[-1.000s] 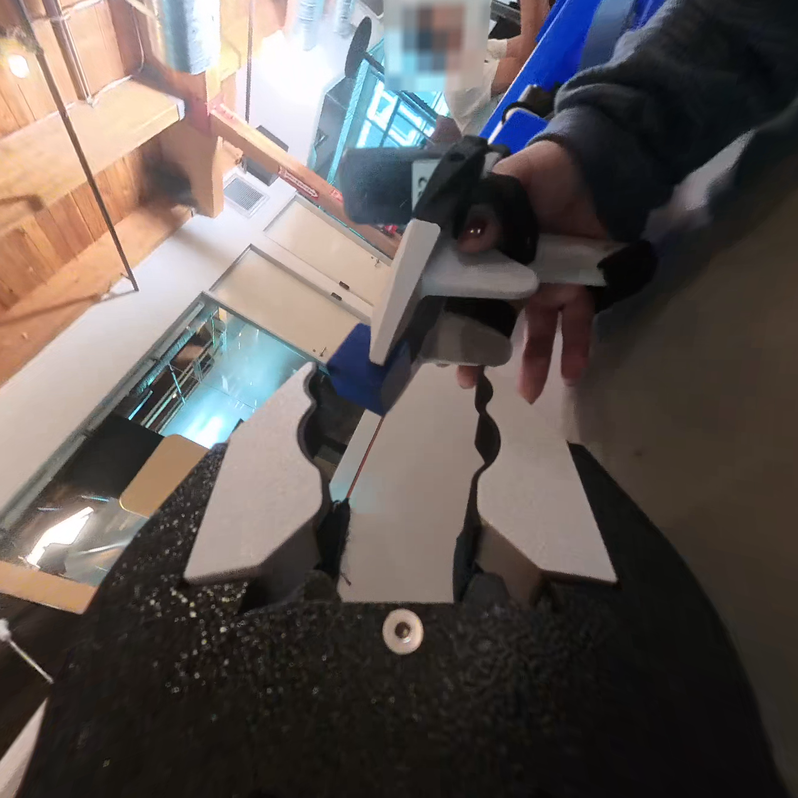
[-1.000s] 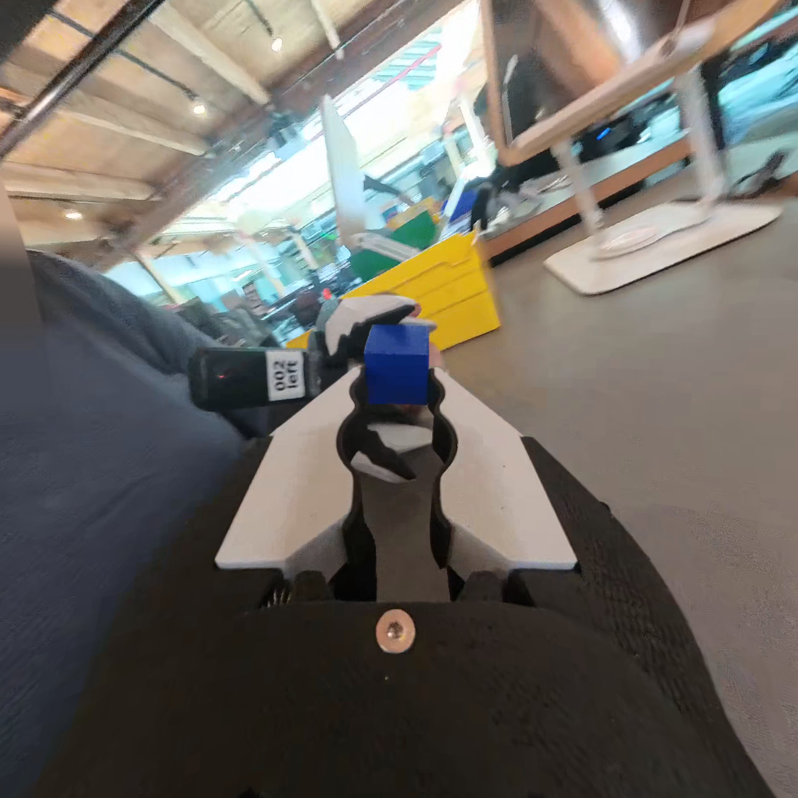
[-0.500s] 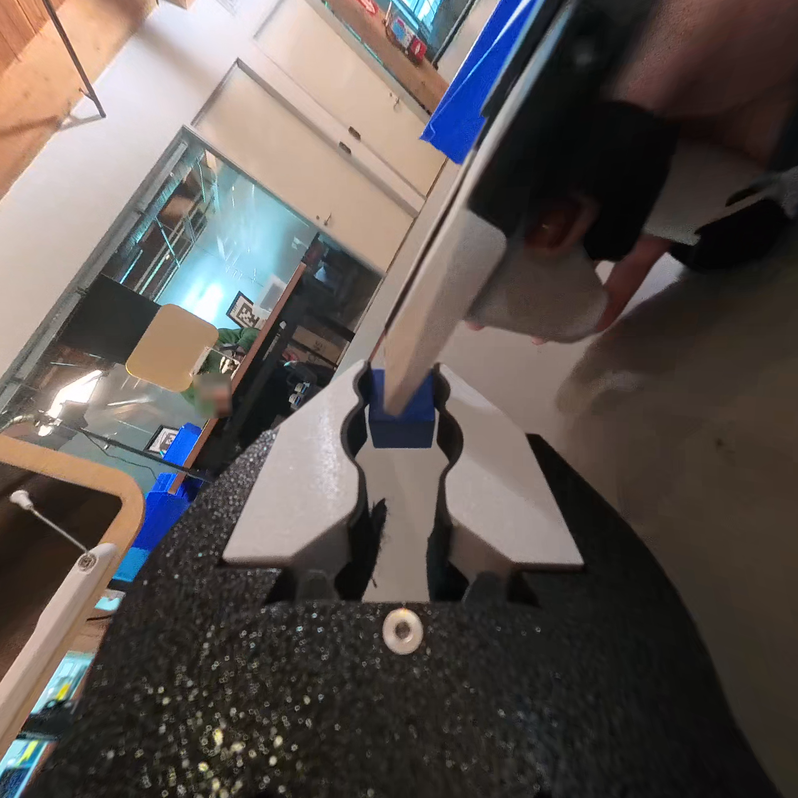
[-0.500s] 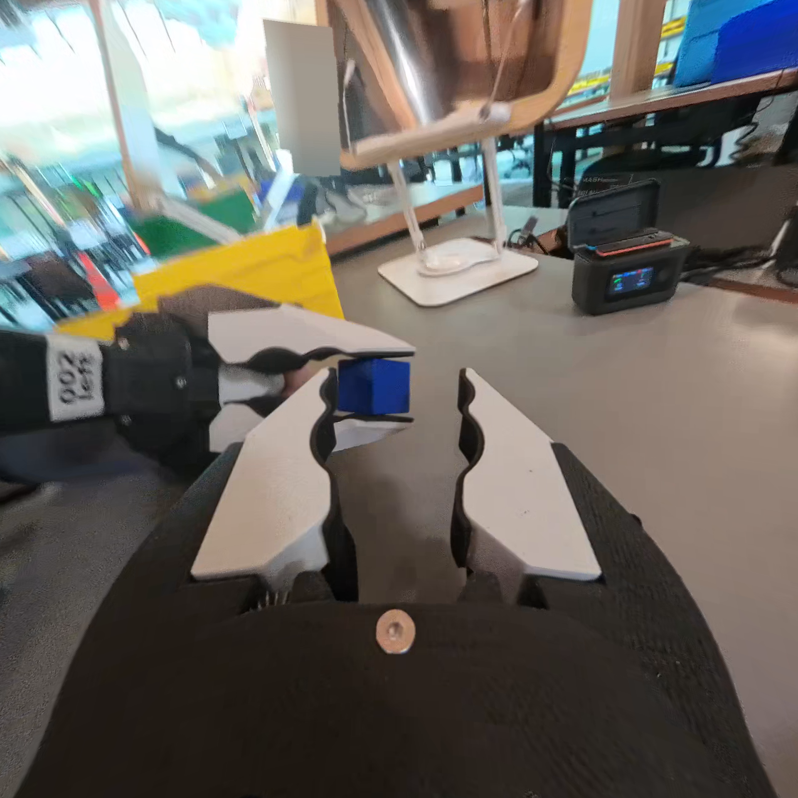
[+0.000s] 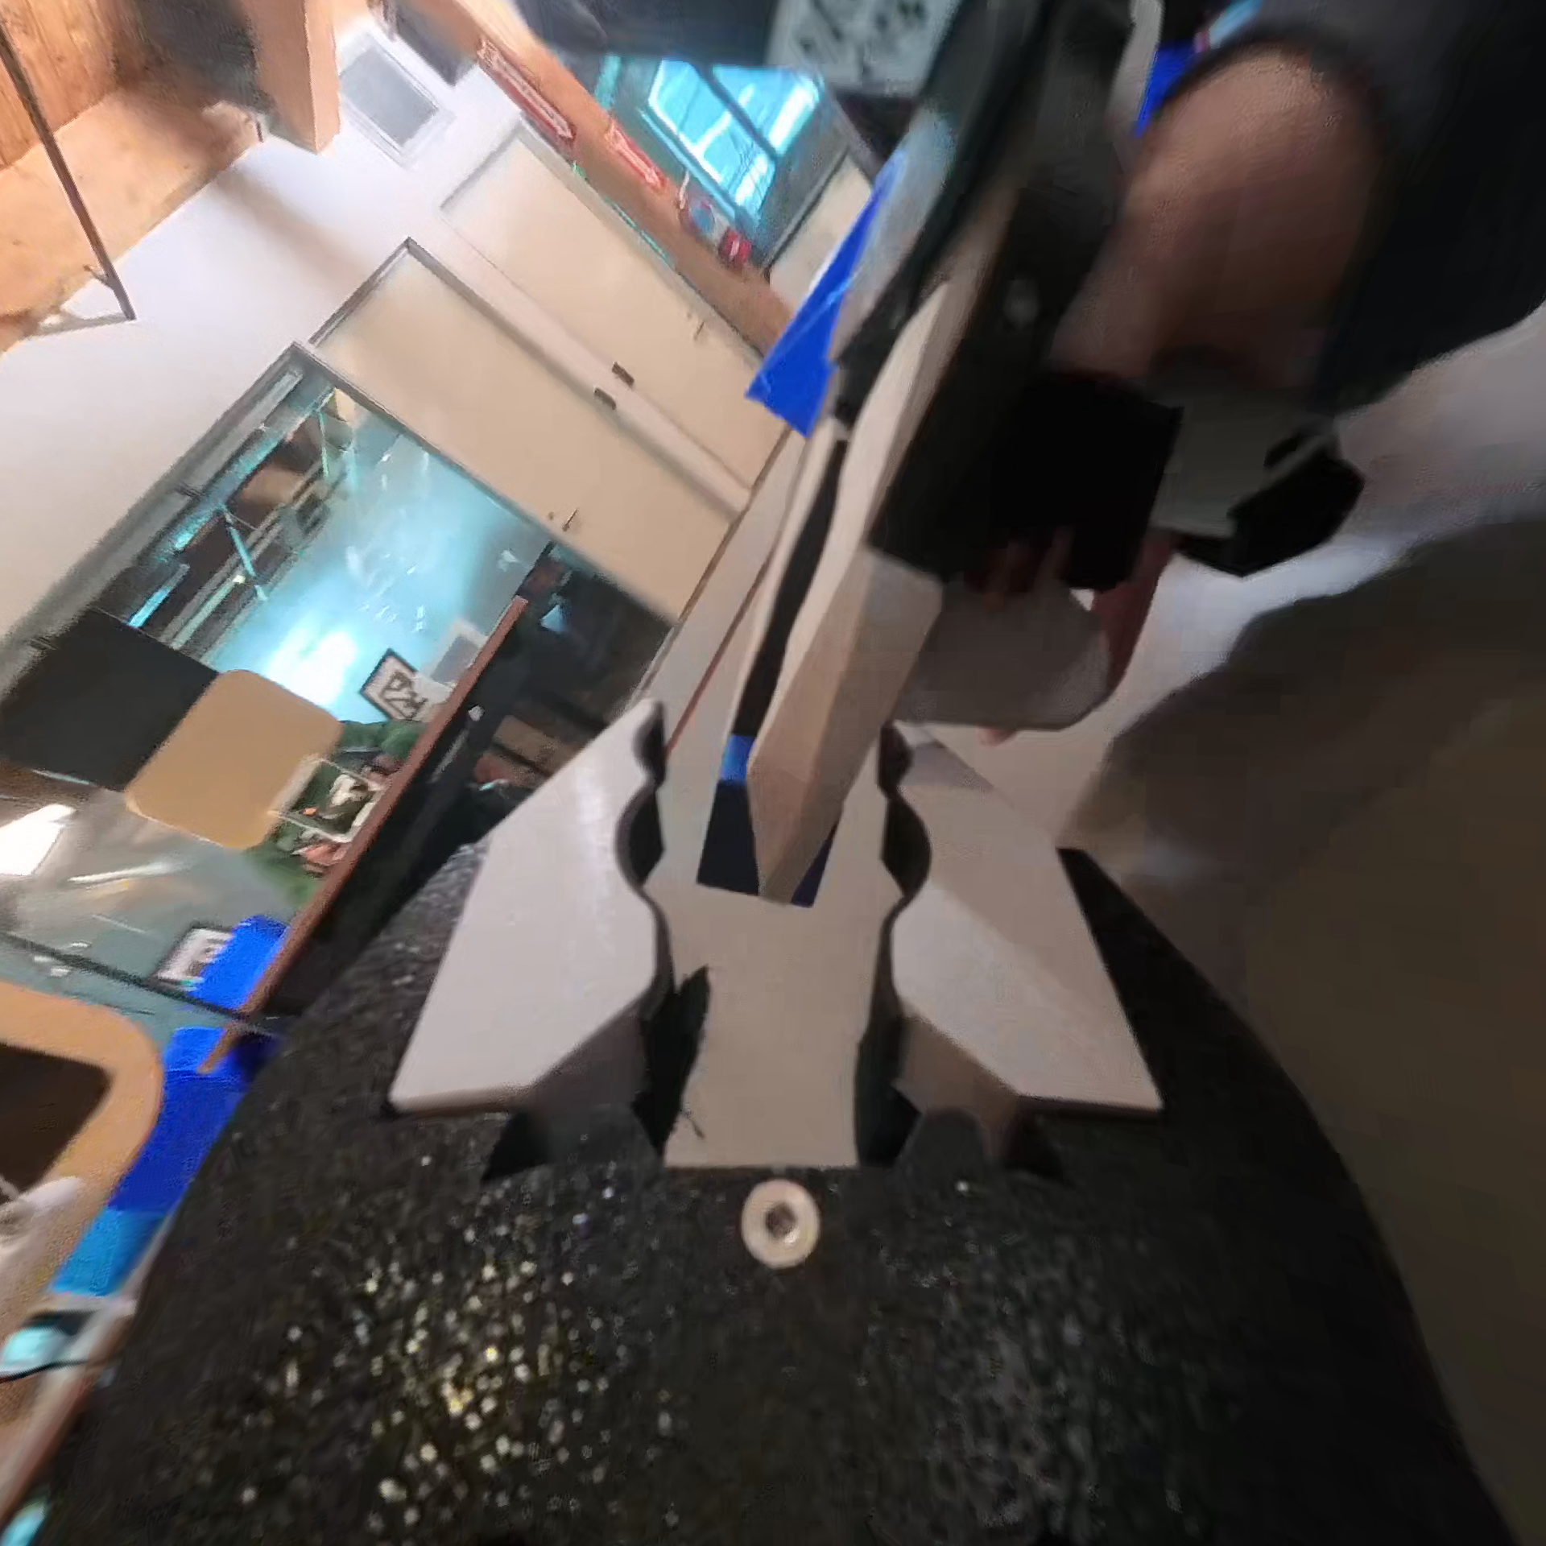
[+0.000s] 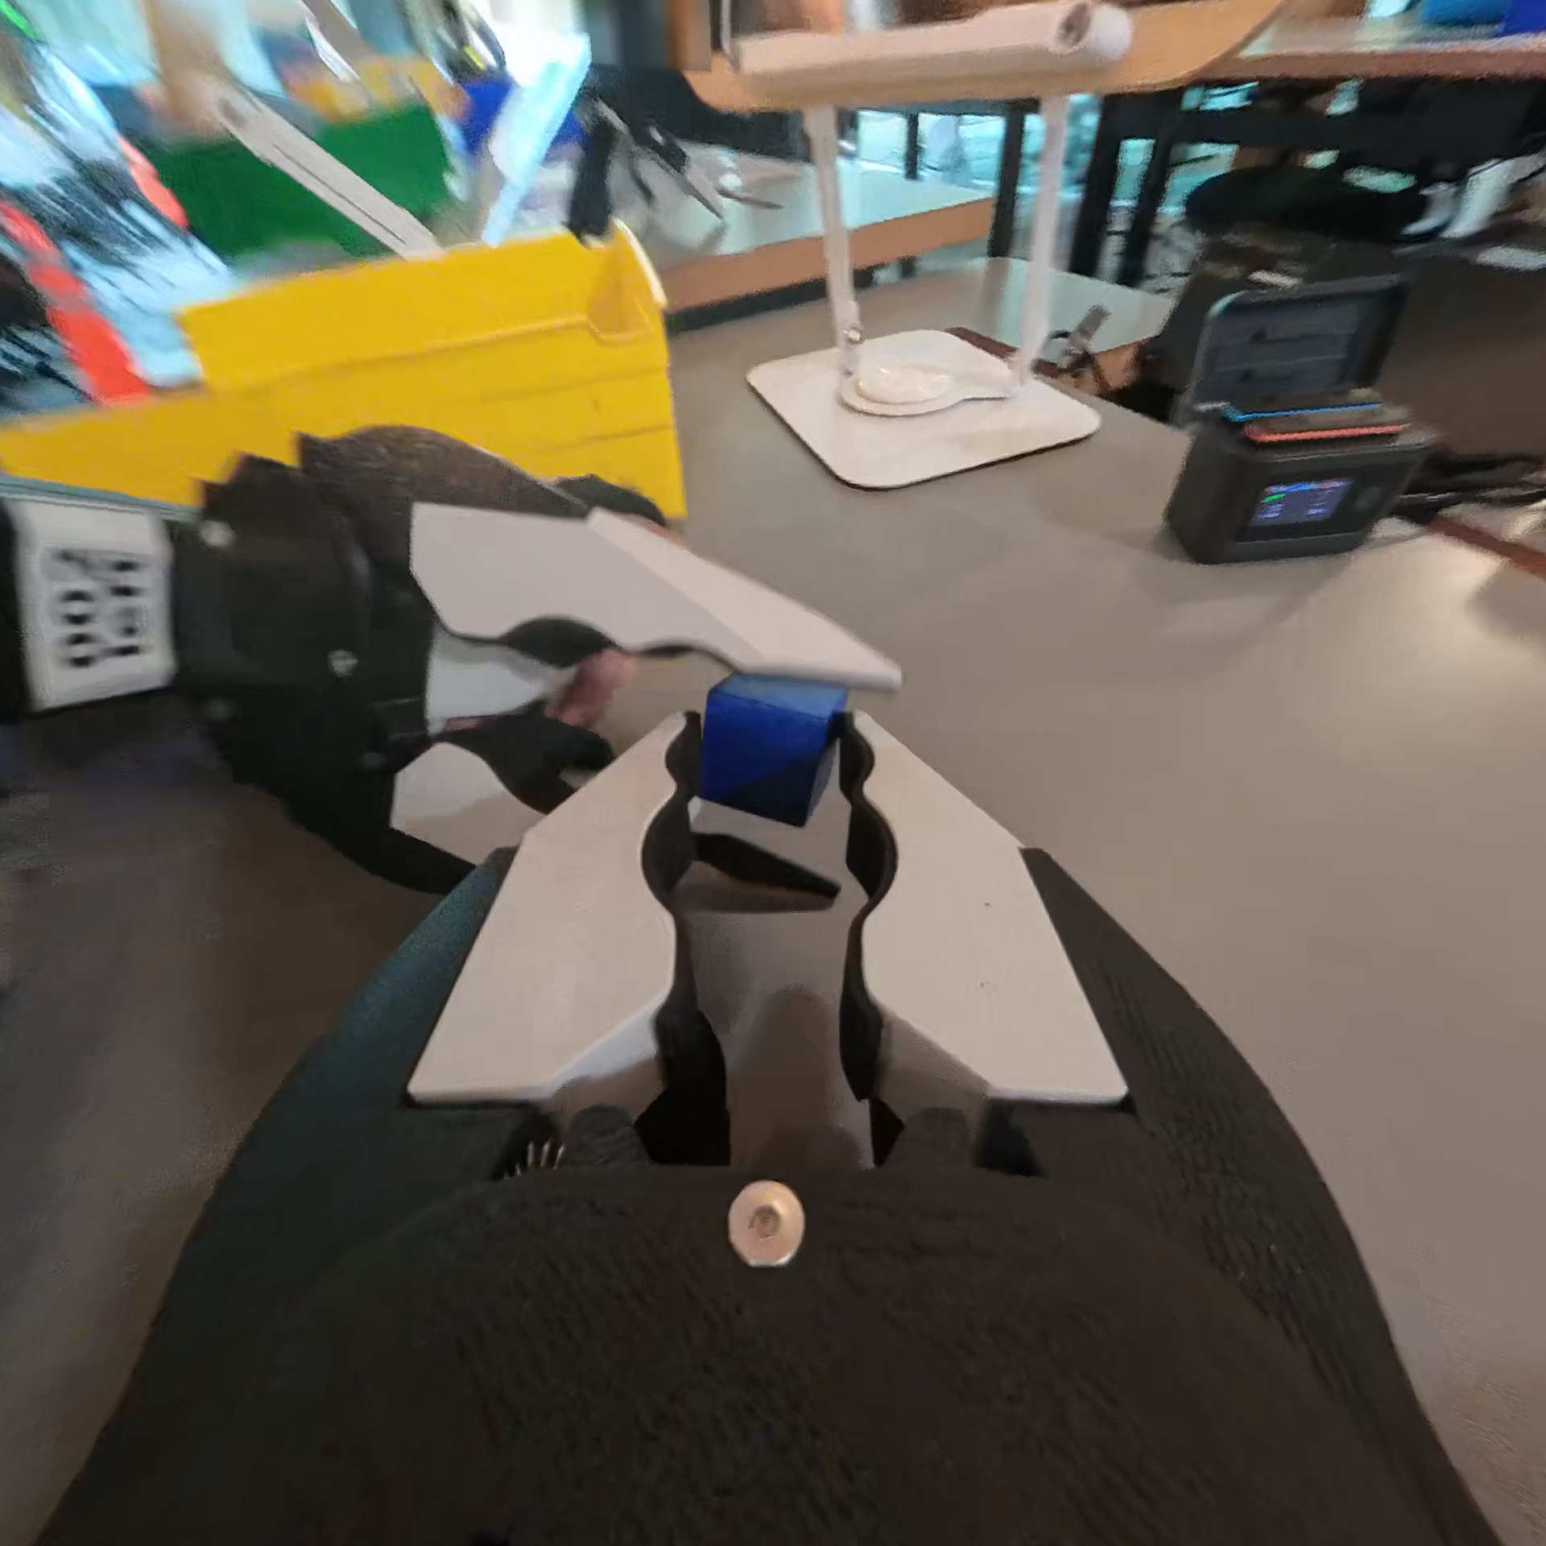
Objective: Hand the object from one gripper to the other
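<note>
Fingers (image 6: 586,920) of the right gripper (image 6: 774,728) press on both sides of the blue cube (image 6: 765,761), one tip on each side, so they look shut on it. The cube sits in the middle of the right wrist view, up in the air, right at the very tips. That is only a small hold.

The left gripper (image 5: 771,728) comes in from the left of that view. One finger is over the cube and one is under it. In the left wrist view its fingers (image 5: 552,920) stand wide, with a little gap on each side of the cube, so they are open and hold nothing.

What could go wrong? The cube is pinched just at the tips, so I think a bump could knock it out. The left fingers are very close above and below it. If they pull away crooked, they may catch a corner and twist the cube loose. If the right fingers squeeze too softly, it could slip.

The grey counter (image 6: 1171,753) is below, so a dropped cube may bounce and roll. The yellow bin (image 6: 435,368) is in the upper left and a white lamp base (image 6: 920,410) is at the top middle.
</note>
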`<act>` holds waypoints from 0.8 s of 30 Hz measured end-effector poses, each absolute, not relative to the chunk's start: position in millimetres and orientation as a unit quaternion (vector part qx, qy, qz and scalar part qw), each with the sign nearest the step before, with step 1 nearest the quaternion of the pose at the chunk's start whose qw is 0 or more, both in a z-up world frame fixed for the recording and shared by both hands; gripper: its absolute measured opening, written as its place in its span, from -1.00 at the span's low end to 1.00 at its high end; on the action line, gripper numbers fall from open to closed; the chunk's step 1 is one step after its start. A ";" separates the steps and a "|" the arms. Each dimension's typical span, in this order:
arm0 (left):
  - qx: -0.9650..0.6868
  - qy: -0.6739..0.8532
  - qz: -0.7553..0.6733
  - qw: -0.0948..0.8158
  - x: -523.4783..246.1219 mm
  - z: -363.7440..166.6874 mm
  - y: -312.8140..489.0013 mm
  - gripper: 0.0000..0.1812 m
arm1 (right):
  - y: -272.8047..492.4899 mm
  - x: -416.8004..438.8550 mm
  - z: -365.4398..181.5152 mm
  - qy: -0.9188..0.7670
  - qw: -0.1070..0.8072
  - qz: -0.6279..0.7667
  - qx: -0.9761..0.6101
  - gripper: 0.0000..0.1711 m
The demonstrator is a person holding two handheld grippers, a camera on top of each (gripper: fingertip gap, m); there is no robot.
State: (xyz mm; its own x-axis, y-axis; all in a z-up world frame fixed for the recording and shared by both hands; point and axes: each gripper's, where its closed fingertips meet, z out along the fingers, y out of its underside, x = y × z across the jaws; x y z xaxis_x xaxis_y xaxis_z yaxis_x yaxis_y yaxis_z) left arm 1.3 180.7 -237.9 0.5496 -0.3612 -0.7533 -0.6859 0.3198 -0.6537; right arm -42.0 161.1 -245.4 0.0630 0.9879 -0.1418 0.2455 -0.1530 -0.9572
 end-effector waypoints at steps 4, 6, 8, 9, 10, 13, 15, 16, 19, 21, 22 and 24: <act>-0.546 0.483 0.063 0.681 7.8 -238.9 169.0 -0.33 | 139.1 -30.0 -228.8 -0.456 0.249 0.635 -0.571 -0.63; -0.511 0.500 0.044 0.698 15.9 -234.3 157.3 -0.49 | 132.1 -23.9 -222.5 -0.439 0.197 0.684 -0.548 -0.63; -0.499 0.495 0.038 0.710 16.3 -228.0 153.4 -0.66 | 126.0 -19.8 -220.7 -0.439 0.168 0.704 -0.532 -0.64; -0.499 0.492 0.034 0.713 15.1 -226.6 152.7 -0.71 | 123.9 -19.2 -221.2 -0.444 0.165 0.706 -0.527 -0.64; -0.497 0.494 0.028 0.712 14.9 -226.7 151.6 -0.71 | 122.8 -19.4 -221.3 -0.446 0.166 0.706 -0.524 -0.64; -0.543 0.458 0.071 0.700 -0.1 -225.4 168.7 -0.71 | 138.4 -27.4 -218.4 -0.416 0.220 0.693 -0.547 -0.61; -0.579 0.436 0.101 0.681 -11.8 -230.2 180.8 -0.71 | 159.4 -34.5 -222.3 -0.404 0.299 0.637 -0.584 -0.21; -0.593 0.433 0.118 0.669 -15.9 -234.2 185.4 -0.71 | 168.4 -36.7 -226.0 -0.408 0.341 0.596 -0.602 -0.13; -0.611 0.439 0.166 0.638 -19.0 -243.2 192.0 -0.71 | 177.5 -40.9 -235.0 -0.447 0.431 0.474 -0.624 -0.13; -0.606 0.448 0.187 0.630 -15.2 -245.1 191.8 -0.71 | 177.9 -42.8 -242.5 -0.478 0.465 0.402 -0.627 -0.22; -0.606 0.451 0.195 0.626 -14.2 -245.9 191.8 -0.71 | 177.2 -43.3 -244.7 -0.491 0.478 0.377 -0.623 -0.30; -0.606 0.451 0.200 0.624 -15.2 -247.1 193.0 -0.71 | 171.8 -45.3 -244.8 -0.507 0.492 0.360 -0.610 -0.54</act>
